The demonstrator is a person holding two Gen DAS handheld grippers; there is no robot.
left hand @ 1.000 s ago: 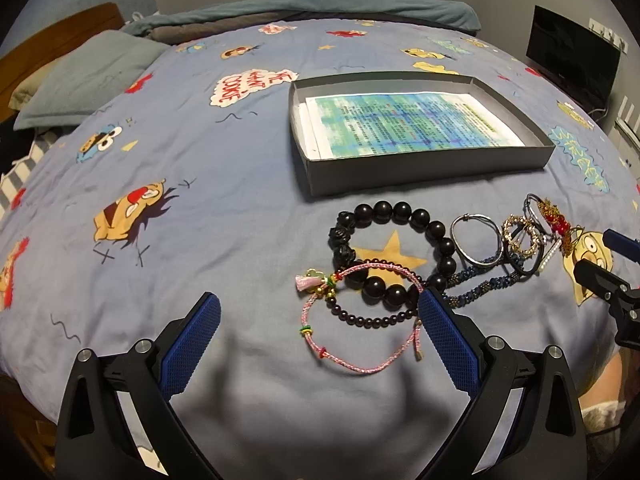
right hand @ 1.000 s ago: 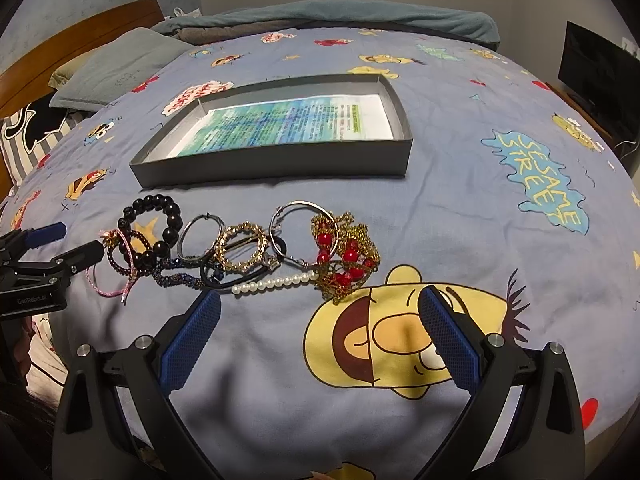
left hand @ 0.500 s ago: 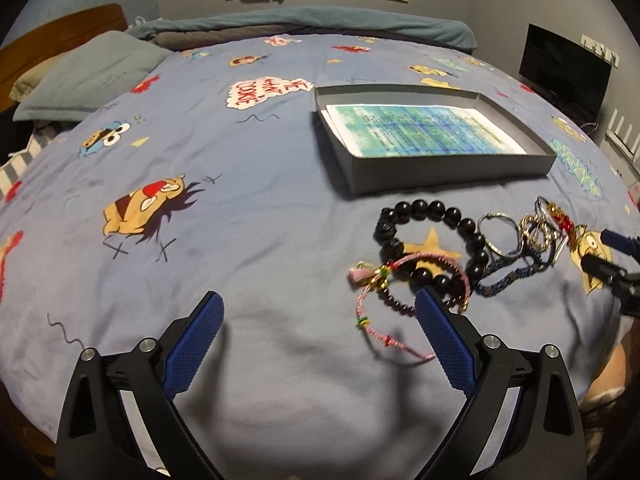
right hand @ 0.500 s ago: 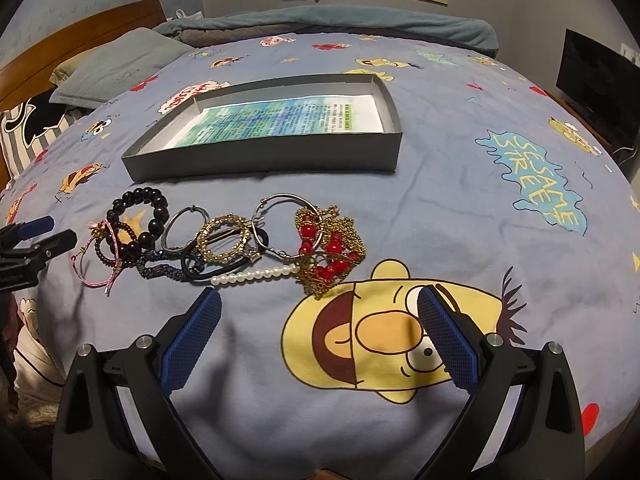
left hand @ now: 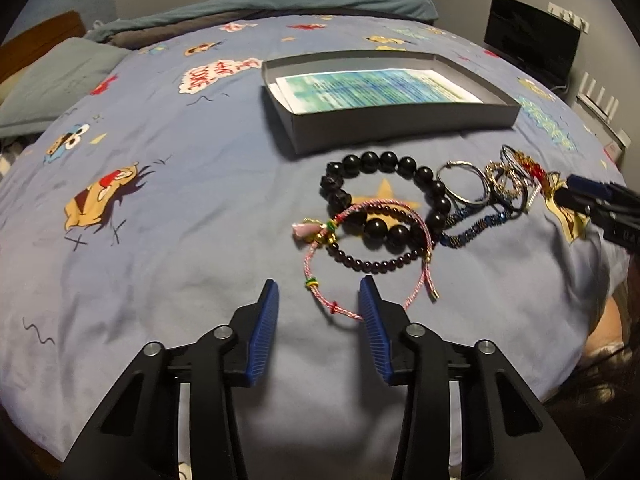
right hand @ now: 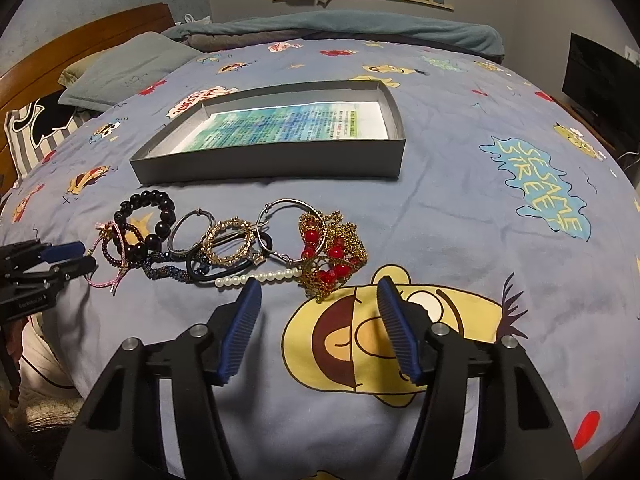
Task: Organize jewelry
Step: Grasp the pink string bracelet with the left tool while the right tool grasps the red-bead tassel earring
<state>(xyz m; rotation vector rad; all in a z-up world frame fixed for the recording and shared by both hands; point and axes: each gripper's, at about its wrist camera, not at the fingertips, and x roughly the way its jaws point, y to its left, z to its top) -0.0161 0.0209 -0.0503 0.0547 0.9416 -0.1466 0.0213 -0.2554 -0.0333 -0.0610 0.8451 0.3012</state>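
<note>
The jewelry lies in one loose row on the blue bedspread (right hand: 460, 208), just in front of the grey box (right hand: 264, 166). The box stands open with only a printed sheet inside, so I judge it is the place where the pieces must go, and none is in it yet.

The left gripper (left hand: 319, 300) points down at the left end of the row. Its jaws have just been closing and are now partly apart. The near loop of the pink cord bracelet (left hand: 362, 256) lies between the blue pads or just ahead of them, but they do not press on it. This bracelet lies over the big black bead bracelet (left hand: 384, 196), which is probably why it is taken first.

The right gripper (right hand: 318, 294) hangs at the other end, near the red and gold chain (right hand: 332, 254) and the pearl strand (right hand: 258, 279). Its jaws have also just been closing and stand apart with only bedspread between them. The pieces here overlap each other, so lifting one may drag its neighbours.
</note>
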